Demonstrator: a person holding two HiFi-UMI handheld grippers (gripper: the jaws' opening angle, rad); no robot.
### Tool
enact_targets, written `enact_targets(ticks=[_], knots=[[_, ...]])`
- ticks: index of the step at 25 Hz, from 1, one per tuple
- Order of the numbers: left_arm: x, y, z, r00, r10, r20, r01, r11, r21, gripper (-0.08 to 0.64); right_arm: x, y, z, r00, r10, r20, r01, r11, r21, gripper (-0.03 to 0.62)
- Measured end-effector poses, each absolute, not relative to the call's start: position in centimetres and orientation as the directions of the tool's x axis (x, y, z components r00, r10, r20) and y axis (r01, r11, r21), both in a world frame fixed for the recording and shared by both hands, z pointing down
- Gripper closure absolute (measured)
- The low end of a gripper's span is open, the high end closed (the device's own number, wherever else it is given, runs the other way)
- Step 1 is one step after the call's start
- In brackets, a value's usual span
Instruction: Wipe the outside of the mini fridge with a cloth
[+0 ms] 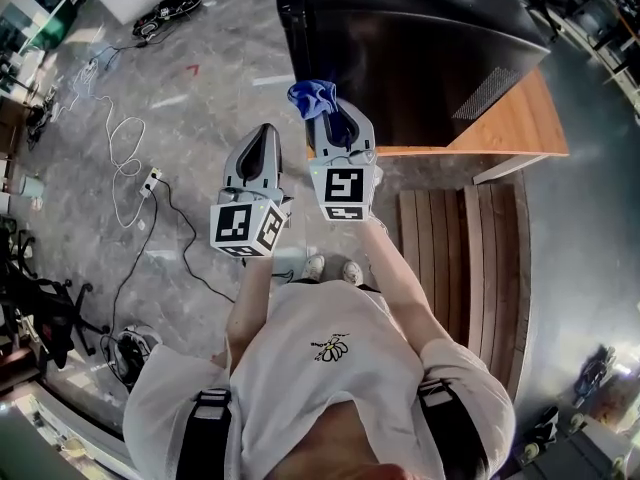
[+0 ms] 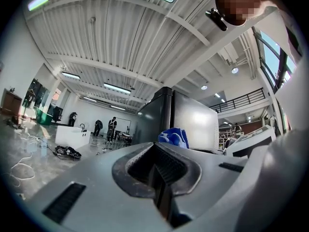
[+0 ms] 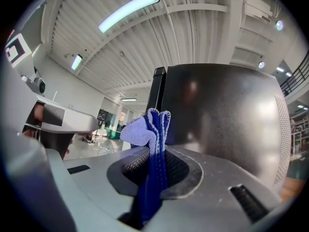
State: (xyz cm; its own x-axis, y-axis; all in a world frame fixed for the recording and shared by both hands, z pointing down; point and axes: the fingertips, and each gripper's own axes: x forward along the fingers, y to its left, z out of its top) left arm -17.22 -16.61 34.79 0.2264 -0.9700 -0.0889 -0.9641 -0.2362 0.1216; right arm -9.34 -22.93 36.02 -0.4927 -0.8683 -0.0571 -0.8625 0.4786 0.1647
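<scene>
Holds the left gripper (image 1: 265, 133) idle at 9 o'clock of the right one, fingers (image 2: 170, 164) clenched on nothing. Pinches the blue cloth (image 1: 312, 96) in the right gripper (image 1: 330, 116), fingers (image 3: 179, 170) clenched on its fold, at the 7 o'clock corner of the dark fridge (image 1: 400, 48), just beside the shell; cannot tell whether touching. Looks barely begun: cloth in hand and at the fridge, no wiped patch visible, nearly all the outside probably left. Counts two grippers, one cloth, one fridge, one wooden counter (image 1: 520, 118) beneath it.
</scene>
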Motion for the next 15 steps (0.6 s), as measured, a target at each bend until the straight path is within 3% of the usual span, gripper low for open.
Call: enact_targets(ticks=[15], knots=[[-14.1,-17.0,35.0,0.266,-0.96,-0.089,-0.952,-0.276,0.131,0.555,2.2,-24.6,36.4,-0.316,-0.947,-0.054,-0.935,0.301,0.189,0.531]])
